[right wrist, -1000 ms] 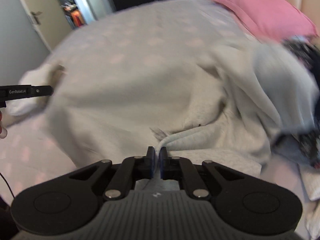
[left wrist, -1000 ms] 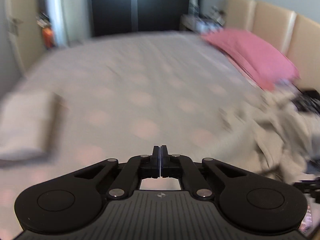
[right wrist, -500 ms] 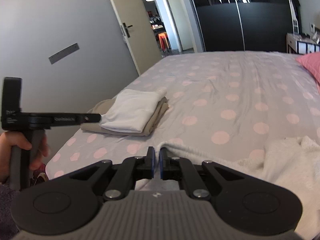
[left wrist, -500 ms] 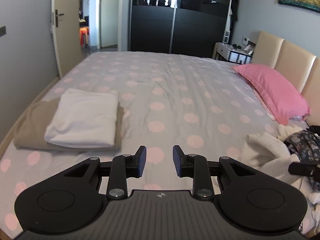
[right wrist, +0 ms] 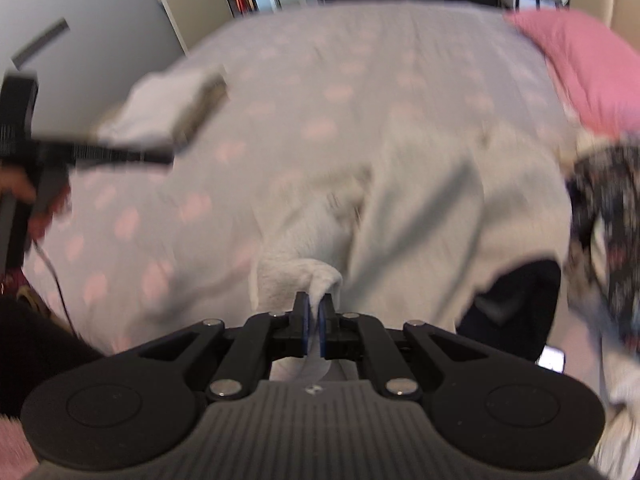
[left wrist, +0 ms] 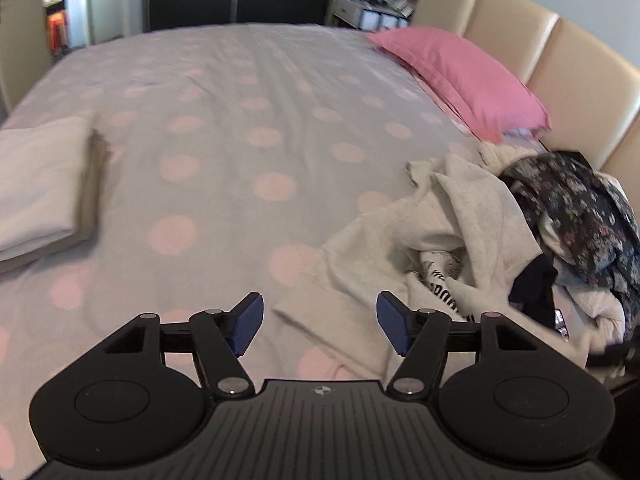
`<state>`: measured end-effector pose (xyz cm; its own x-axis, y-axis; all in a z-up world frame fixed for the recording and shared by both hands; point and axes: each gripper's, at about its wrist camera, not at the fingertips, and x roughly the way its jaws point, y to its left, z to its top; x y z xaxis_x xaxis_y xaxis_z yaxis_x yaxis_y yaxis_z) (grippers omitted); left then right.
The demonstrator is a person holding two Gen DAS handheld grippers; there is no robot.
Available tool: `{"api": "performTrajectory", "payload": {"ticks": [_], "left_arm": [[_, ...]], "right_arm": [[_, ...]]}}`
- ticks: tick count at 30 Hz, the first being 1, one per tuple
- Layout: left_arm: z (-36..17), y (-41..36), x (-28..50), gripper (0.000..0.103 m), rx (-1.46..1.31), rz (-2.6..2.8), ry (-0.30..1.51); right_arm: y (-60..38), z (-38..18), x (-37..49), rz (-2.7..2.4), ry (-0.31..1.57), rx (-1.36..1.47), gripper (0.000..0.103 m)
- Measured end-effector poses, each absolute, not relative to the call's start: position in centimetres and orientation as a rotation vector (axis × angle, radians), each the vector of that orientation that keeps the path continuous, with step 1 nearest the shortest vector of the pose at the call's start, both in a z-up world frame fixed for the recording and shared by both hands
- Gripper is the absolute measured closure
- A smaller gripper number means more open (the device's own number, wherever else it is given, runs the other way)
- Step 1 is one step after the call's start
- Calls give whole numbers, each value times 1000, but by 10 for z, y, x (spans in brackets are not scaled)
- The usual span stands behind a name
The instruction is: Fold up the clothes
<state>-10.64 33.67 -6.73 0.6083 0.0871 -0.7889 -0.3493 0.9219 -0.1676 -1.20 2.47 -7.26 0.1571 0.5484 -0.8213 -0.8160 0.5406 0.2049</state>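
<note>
Bed (left wrist: 248,128) carries one grey sweatshirt (left wrist: 400,248) beside one flowered garment (left wrist: 580,204). Right gripper (right wrist: 314,326) pinches the sweatshirt's edge; left gripper (left wrist: 320,326) stands wide and empty. One folded pile (left wrist: 36,184), one pink pillow (left wrist: 460,76).

Soft cloth nearly everywhere, hard matt plastic low in the frame.

The left gripper (left wrist: 319,323) is matt black plastic with ribbed blue pads and small shiny metal pins; the right gripper (right wrist: 314,325) looks the same. The cream sweatshirt (left wrist: 400,248) at right is fuzzy, fleecy cloth. The bedsheet (left wrist: 240,120) is smooth dotted cotton, the pink pillow (left wrist: 460,76) smooth cloth, the headboard (left wrist: 568,64) padded with a slight leathery sheen.
</note>
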Motion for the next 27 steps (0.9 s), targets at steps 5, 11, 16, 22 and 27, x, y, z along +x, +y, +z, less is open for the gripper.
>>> {"api": "performTrajectory", "payload": {"ticks": [5,11,16,22,27], "left_arm": [[-83,323,-66,40,-236,163,936],[-113,329,-23,35,-191,151,1021],[-151,347,0,35,-185,160,1086],[-196,360,29,35,-198,142,1140],[-220,364,51,35,-208,116,1143]], "right_arm": [[5,-92,9,958,1086,-264,86],[-5,-112,53,869,1134,-195,58],[-5,-140,103,741,1177,-167,41],[-6,-176,158,521,1159,-212,29],[-12,-188,195,458,1144,-196,18]]}}
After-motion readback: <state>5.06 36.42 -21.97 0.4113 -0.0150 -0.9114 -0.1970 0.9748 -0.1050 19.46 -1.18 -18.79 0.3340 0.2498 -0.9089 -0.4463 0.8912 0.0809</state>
